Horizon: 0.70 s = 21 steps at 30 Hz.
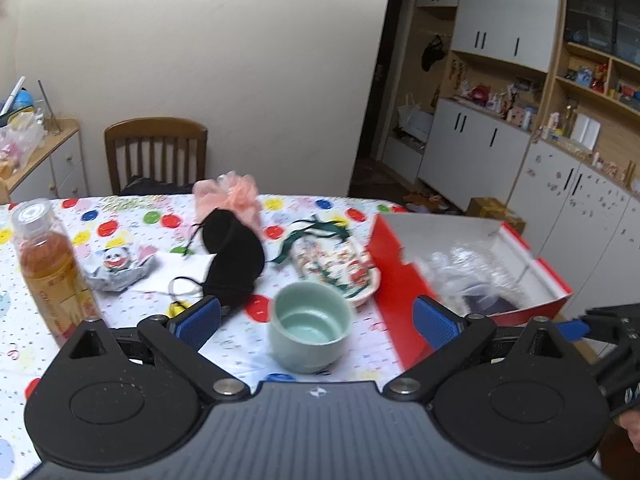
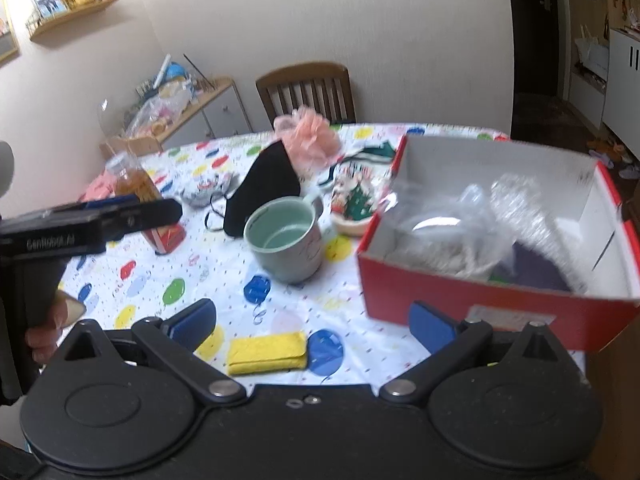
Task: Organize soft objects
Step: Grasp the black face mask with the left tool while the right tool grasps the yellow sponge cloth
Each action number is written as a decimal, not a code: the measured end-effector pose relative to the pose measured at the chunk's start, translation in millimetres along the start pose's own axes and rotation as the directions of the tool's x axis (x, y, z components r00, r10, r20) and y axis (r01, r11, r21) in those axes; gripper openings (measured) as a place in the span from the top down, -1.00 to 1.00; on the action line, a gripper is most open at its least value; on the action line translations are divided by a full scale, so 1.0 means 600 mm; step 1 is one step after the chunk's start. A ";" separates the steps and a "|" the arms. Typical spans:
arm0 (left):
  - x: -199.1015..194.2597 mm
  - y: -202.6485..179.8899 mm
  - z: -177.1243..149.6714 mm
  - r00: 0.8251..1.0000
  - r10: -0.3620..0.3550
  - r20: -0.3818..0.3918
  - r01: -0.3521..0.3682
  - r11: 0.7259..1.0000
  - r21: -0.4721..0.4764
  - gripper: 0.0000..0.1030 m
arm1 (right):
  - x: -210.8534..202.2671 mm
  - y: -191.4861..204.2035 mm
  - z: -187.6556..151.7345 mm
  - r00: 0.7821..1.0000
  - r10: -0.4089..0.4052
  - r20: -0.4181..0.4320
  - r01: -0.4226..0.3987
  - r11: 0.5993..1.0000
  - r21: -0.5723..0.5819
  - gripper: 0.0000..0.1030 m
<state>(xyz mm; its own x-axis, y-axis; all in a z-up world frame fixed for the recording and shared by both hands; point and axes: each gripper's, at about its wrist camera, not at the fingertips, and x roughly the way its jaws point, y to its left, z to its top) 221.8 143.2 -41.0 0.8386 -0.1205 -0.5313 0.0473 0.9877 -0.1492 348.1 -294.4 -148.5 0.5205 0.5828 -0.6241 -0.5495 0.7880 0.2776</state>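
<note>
A black fabric face mask [image 1: 234,262] [image 2: 266,194] lies mid-table in front of a pink mesh puff [image 1: 230,196] [image 2: 310,136]. A grey panda cloth [image 1: 118,266] lies left of the mask. A yellow sponge [image 2: 267,353] lies by the near edge. An open red box [image 1: 404,276] [image 2: 492,304] at the right holds clear plastic and dark fabric. My left gripper [image 1: 316,320] is open and empty above the green mug [image 1: 310,326]. My right gripper [image 2: 312,326] is open and empty above the sponge.
The table [image 2: 160,272] has a balloon-print cloth. A green mug [image 2: 284,238], a bottle of amber liquid [image 1: 52,268] [image 2: 134,178], a Christmas-print dish [image 1: 342,270] [image 2: 354,204] with green ribbon, and a wooden chair [image 1: 156,152] behind.
</note>
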 end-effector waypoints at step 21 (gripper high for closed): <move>0.155 0.132 0.025 0.999 0.036 -0.029 -0.036 0.999 0.021 -0.99 | 0.198 0.087 -0.048 0.963 -0.118 -0.244 0.153 0.979 0.132 -0.93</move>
<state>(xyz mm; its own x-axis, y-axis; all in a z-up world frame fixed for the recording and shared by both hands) 311.5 212.0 -89.6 0.8238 -0.0874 -0.5601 0.0286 0.9932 -0.1129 362.6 -189.8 -229.6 0.4064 0.4197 -0.8116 -0.3717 0.8874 0.2728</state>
